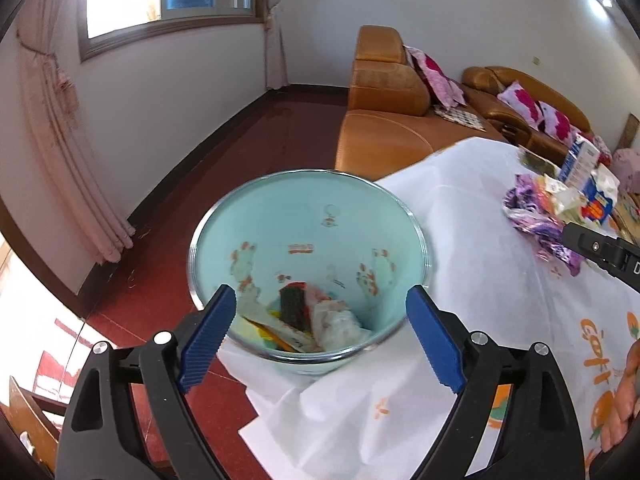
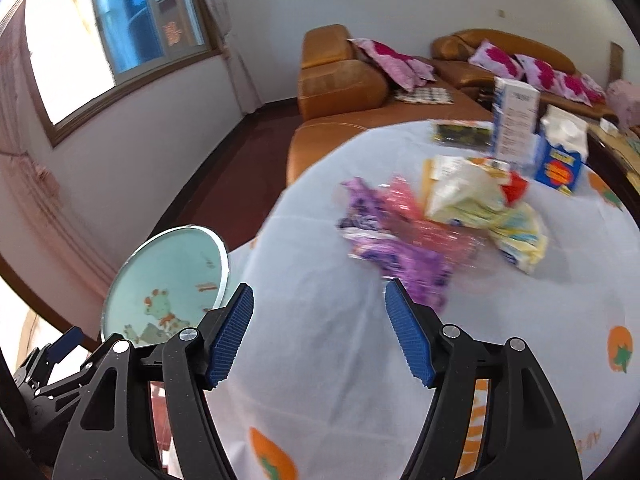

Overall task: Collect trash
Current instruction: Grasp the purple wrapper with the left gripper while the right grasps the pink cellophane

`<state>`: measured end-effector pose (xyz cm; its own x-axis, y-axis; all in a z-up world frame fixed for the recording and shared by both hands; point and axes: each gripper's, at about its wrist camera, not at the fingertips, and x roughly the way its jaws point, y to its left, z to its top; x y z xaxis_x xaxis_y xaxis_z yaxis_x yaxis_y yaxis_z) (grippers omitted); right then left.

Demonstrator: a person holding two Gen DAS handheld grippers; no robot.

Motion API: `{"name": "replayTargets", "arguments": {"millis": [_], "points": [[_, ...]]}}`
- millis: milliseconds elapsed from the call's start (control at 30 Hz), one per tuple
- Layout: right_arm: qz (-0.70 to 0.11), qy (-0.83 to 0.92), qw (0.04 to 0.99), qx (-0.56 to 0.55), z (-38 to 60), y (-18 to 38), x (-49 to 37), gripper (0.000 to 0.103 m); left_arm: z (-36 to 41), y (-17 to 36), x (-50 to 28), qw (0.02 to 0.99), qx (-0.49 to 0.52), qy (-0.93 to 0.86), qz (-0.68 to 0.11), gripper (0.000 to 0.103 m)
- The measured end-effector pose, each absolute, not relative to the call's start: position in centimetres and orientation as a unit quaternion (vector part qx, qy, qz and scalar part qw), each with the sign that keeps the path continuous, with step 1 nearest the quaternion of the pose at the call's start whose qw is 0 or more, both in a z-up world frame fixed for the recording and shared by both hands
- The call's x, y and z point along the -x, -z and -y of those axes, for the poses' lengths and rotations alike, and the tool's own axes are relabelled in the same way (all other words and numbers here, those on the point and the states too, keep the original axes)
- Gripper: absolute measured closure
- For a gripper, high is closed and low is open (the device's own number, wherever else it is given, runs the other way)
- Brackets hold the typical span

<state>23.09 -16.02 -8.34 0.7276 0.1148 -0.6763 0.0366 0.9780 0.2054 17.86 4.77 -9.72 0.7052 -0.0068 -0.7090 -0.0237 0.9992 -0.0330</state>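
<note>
Left tool (image 1: 320, 320) jaws apart, empty, hovering over the pale blue trash bin (image 1: 280, 216) at the worktop's (image 2: 320, 340) left edge. Wrappers and crumpled paper (image 1: 340, 326) lie in the bin's bottom. Right tool (image 2: 319, 332) jaws apart, empty, above the white cloth, near a purple wrapper (image 2: 400, 256). Cartons (image 2: 560, 156) stand at the far right.

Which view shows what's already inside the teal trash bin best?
Left wrist. It looks down into the round teal trash bin, showing crumpled white paper and a dark packet at the bottom. The right wrist view catches only the bin's rim and inner wall, cropped behind the open right gripper.
</note>
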Motion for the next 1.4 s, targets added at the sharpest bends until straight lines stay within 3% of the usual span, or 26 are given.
{"name": "replayTargets", "arguments": {"millis": [633, 1133, 1200, 1367, 1400], "points": [[-0.364, 0.095, 0.915, -0.149, 29.8, 10.2, -17.5, 0.035, 9.2, 8.6, -20.2, 0.921, -0.019, 0.114, -0.371, 0.019], [-0.366, 0.102, 0.909, -0.169, 33.5, 11.5, -18.0, 0.035, 16.5, 9.8, -24.6, 0.913, 0.013, 0.121, -0.390, 0.019], [-0.367, 0.103, 0.909, -0.170, 33.9, 11.7, -18.4, 0.035, 17.1, 10.4, -25.1, 0.911, 0.016, 0.121, -0.394, 0.023], [-0.366, 0.102, 0.908, -0.174, 34.4, 11.6, -18.8, 0.035, 17.6, 12.2, -25.9, 0.897, 0.007, 0.146, -0.418, 0.064], [-0.366, 0.099, 0.909, -0.174, 34.3, 11.6, -18.9, 0.035, 17.6, 12.5, -25.9, 0.895, 0.005, 0.146, -0.421, 0.066]]}}
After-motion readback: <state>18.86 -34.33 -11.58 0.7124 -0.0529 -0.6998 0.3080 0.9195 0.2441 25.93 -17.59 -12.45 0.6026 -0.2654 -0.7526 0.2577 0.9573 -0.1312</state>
